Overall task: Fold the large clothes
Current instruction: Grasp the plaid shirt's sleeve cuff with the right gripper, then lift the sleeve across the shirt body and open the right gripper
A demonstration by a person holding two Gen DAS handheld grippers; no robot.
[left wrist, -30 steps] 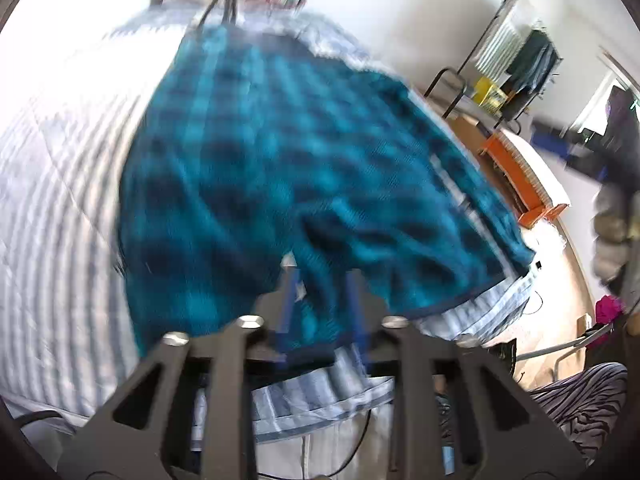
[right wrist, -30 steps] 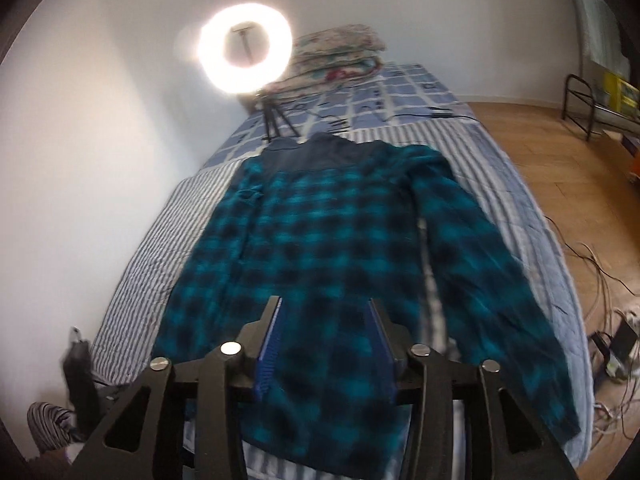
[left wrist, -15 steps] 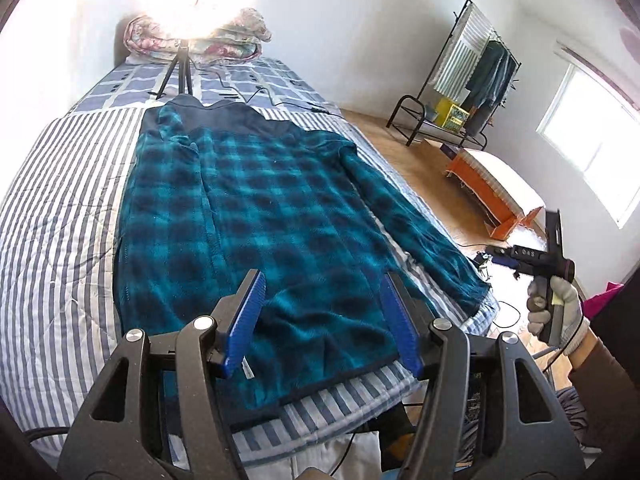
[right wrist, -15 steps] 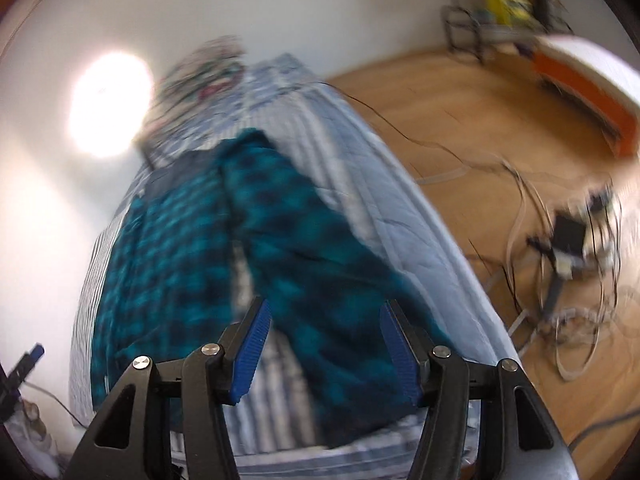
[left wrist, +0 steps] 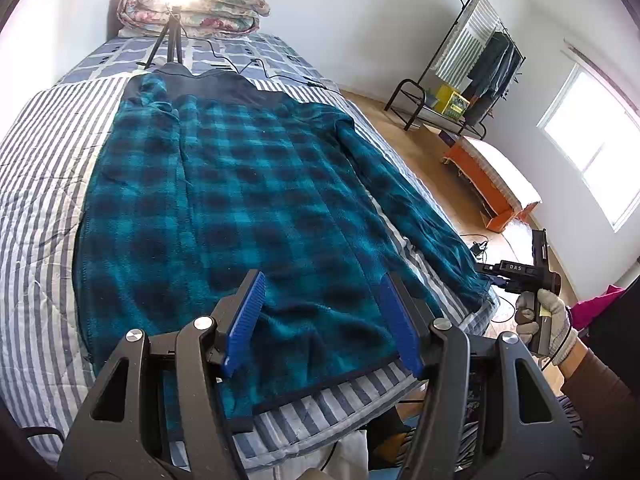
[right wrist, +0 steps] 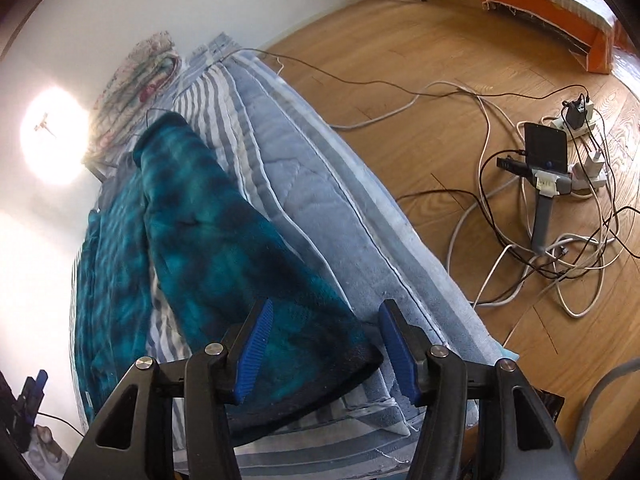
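Clearly you have a big, soft load to manage: the teal plaid fleece jacket (left wrist: pixel 240 216) lies flat and face down along the striped bed (left wrist: pixel 36 184), collar toward the pillows (left wrist: pixel 200 12), hem at the near edge; its right sleeve (right wrist: pixel 224 240) runs down the bed's side edge, cuff close to the corner. Your left gripper (left wrist: pixel 320 320) hovers above the hem with its blue pads spread and nothing between them; your right gripper (right wrist: pixel 326 354) stands over the sleeve cuff, pads likewise apart, the cuff seen between them but not pinched. Expect the fleece to be thick, limp and a little grippy; it should not slide, but it will sag and drag on the bedcover, so a long sleeve will likely trail if lifted by one point. Take the cuff by its dark bound edge, where the cloth is firmest; bite deep enough to catch both layers; for the body, the hem corners look the best handles.
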